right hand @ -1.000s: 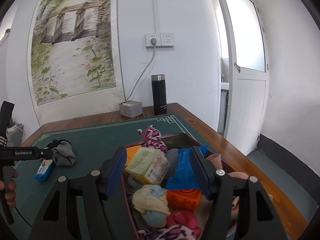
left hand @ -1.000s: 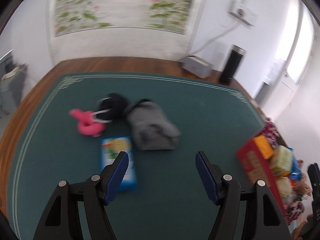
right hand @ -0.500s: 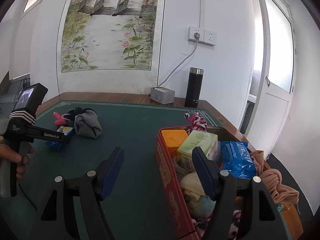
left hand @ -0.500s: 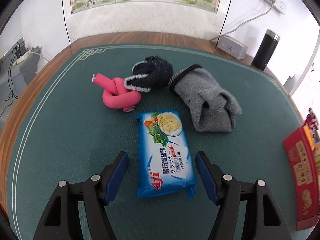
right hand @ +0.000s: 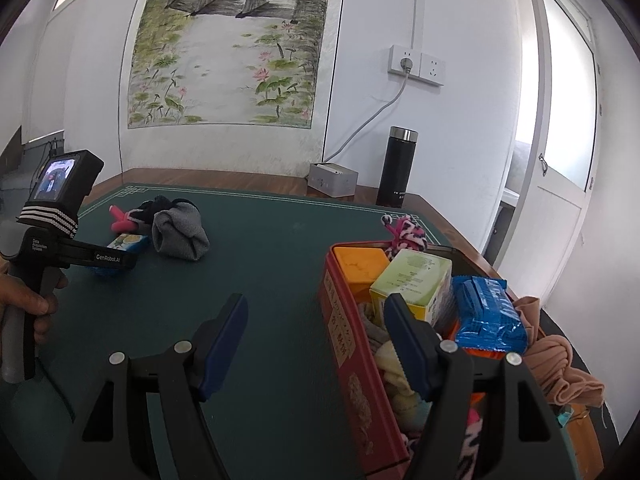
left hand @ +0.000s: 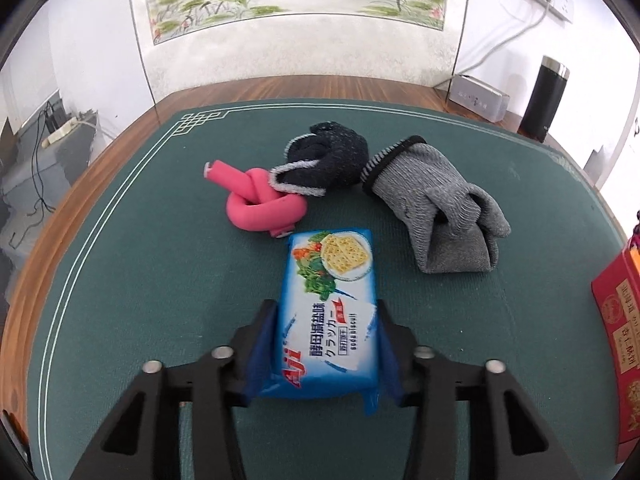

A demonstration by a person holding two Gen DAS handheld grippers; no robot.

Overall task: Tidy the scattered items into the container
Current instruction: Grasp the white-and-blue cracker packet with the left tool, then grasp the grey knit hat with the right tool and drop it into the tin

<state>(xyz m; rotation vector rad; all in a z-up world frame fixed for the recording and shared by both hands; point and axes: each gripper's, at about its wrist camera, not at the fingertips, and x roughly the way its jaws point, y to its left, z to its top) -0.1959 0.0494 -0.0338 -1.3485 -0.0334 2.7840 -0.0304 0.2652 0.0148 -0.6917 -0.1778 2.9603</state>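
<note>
My left gripper [left hand: 326, 320] is shut on a blue cracker packet [left hand: 330, 300] that lies on the green mat; both blue pads press its sides. Beyond it lie a knotted pink foam tube [left hand: 260, 208], a dark sock bundle [left hand: 324, 160] and a grey sock bundle [left hand: 436, 216]. In the right wrist view the left gripper [right hand: 116, 260] and the packet [right hand: 128, 243] show at left. My right gripper [right hand: 316, 320] is open and empty, beside the red container [right hand: 352, 360], which is full of several items. The container's edge also shows in the left wrist view [left hand: 620, 340].
A black flask [right hand: 396, 168] and a white box [right hand: 332, 178] stand at the back of the wooden table. A beige cloth [right hand: 560, 364] hangs over the container's right side. The green mat [right hand: 260, 272] covers the table.
My left gripper moved forward over the cracker packet and shut on it. The right gripper swung left, away from above the container.
</note>
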